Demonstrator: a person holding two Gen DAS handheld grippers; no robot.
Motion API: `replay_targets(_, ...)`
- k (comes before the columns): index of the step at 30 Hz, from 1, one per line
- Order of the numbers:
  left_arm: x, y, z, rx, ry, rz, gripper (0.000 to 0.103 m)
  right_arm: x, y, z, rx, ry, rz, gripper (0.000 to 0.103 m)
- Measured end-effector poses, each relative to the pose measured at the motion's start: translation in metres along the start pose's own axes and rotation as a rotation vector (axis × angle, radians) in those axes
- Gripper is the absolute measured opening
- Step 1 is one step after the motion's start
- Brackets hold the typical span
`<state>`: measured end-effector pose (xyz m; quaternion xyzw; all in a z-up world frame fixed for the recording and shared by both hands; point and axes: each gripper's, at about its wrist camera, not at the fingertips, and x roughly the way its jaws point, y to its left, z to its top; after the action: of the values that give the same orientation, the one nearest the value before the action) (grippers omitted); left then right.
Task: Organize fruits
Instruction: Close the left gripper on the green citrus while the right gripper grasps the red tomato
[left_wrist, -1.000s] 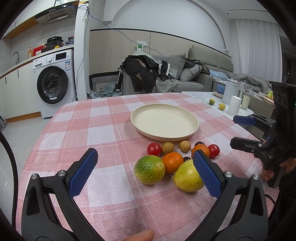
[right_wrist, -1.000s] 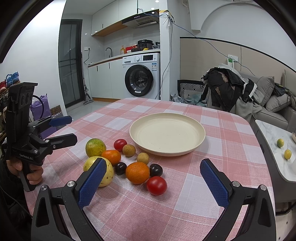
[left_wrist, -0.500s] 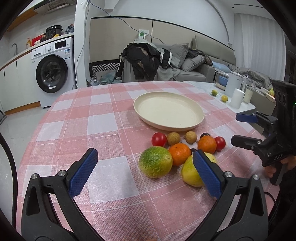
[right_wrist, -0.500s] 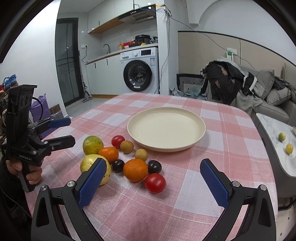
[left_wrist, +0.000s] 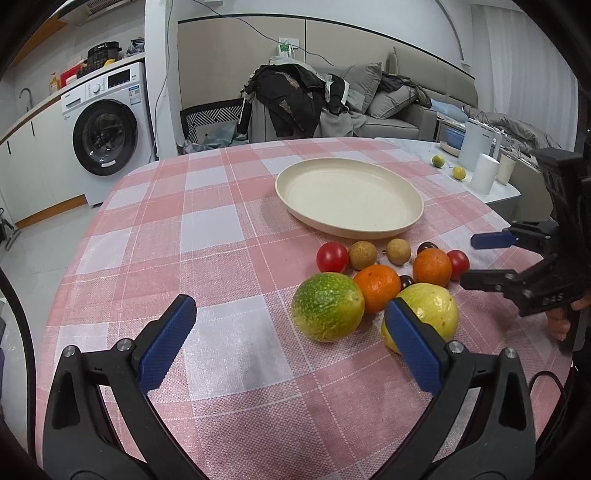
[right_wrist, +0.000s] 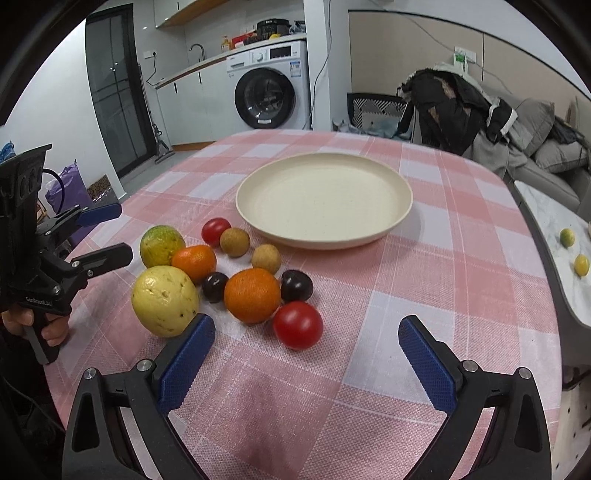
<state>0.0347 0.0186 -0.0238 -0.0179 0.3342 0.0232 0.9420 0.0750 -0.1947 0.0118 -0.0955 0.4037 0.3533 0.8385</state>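
A cream plate (left_wrist: 349, 201) (right_wrist: 325, 199) stands empty on the pink checked tablecloth. In front of it lies a cluster of fruit: a green-yellow citrus (left_wrist: 327, 312), a yellow fruit (left_wrist: 430, 314) (right_wrist: 165, 300), two oranges (left_wrist: 377, 288) (right_wrist: 252, 294), red tomatoes (left_wrist: 332, 257) (right_wrist: 297, 325), two brown longans (right_wrist: 234, 242) and dark cherries (right_wrist: 296, 285). My left gripper (left_wrist: 288, 343) is open and empty, just short of the green-yellow citrus. My right gripper (right_wrist: 304, 365) is open and empty, just short of the near tomato. Each gripper shows in the other's view.
The table edge (left_wrist: 74, 266) drops off on the left. A marble side table (left_wrist: 480, 184) with a kettle, cups and two small citrus stands beyond the right edge. A washing machine (left_wrist: 105, 133) and a sofa with clothes (left_wrist: 295, 99) are behind.
Both grippers have moved forward and lower toward the fruit cluster, which now looks larger. Both stay open. No fruit has moved.
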Motion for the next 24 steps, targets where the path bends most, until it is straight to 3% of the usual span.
replay_targets(2, 0.003, 0.001, 0.0, -0.004, 0.017, -0.011, 0.102, 0.007, -0.002, 0.0, 0.009, 0.036, 0.0, 0.081)
replay_targets(3, 0.006, 0.001, 0.001, -0.009, 0.029, -0.017, 0.102, 0.01, -0.002, 0.0, 0.011, 0.055, 0.001, 0.076)
replay_targets(9, 0.02, 0.008, 0.0, -0.042, 0.093, -0.026, 0.096, 0.021, -0.001, -0.002, -0.01, 0.095, 0.015, 0.068)
replay_targets(13, 0.032, 0.012, 0.001, -0.06, 0.126, -0.051, 0.091, 0.024, 0.003, -0.002, -0.041, 0.107, 0.001, 0.055)
replay_targets(22, 0.046, 0.003, 0.004, -0.051, 0.17, -0.127, 0.059, 0.028, 0.005, 0.003, -0.078, 0.12, -0.019, 0.043)
replay_targets(24, 0.047, 0.001, 0.005, -0.052, 0.172, -0.147, 0.046, 0.028, 0.004, 0.003, -0.077, 0.12, -0.014, 0.041)
